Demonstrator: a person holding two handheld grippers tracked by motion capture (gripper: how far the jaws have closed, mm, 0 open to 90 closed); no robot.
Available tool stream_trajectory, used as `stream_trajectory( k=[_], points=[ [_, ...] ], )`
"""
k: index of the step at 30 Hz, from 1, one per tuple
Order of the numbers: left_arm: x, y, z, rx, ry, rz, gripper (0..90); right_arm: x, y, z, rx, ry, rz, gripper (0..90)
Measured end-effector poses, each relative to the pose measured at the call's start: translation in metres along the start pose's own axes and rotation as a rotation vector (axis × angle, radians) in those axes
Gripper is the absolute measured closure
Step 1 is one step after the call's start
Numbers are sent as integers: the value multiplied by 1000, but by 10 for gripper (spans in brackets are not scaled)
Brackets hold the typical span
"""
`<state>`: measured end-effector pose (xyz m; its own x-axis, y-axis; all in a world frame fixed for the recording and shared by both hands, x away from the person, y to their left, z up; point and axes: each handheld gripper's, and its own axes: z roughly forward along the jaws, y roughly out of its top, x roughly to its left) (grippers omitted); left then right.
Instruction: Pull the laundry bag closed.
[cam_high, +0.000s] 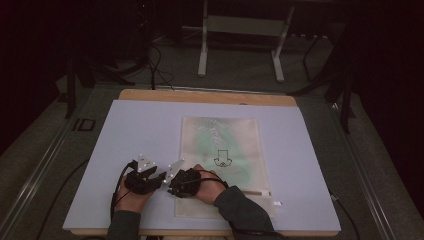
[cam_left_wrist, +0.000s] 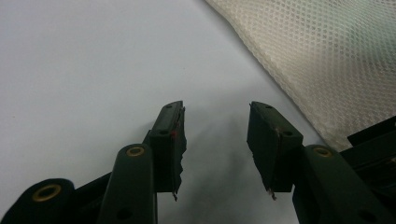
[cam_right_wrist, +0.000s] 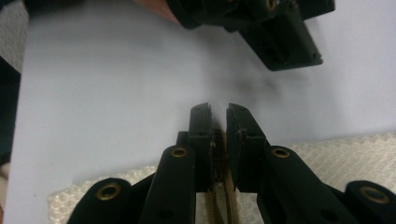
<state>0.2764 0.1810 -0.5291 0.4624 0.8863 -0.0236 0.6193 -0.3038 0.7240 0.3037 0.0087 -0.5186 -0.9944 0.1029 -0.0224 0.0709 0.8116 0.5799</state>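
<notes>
Mesh bag (cam_high: 220, 150) on lavender mat (cam_high: 125, 140); stand (cam_high: 240, 35) beyond.

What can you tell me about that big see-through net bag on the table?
The cream mesh zipper bag lies flat on the pale lilac table mat. Something green shows through its netting, and a small black mark sits on top. Its zipper runs along the near edge, where the right gripper is pinching it at the left corner.

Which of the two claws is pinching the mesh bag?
The right gripper: its fingers are shut on the bag edge. The left gripper is open over bare table.
</notes>
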Motion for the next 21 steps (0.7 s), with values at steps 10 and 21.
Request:
stream_trajectory(
  k=[10,21],
  points=[
    [0,0,-1,-2,5,0,553,-3,-7,-21,-96,3,24,811],
    [0,0,-1,-8,-1,-4,550,-4,-24,-31,-101,16,54,809]
  ],
)
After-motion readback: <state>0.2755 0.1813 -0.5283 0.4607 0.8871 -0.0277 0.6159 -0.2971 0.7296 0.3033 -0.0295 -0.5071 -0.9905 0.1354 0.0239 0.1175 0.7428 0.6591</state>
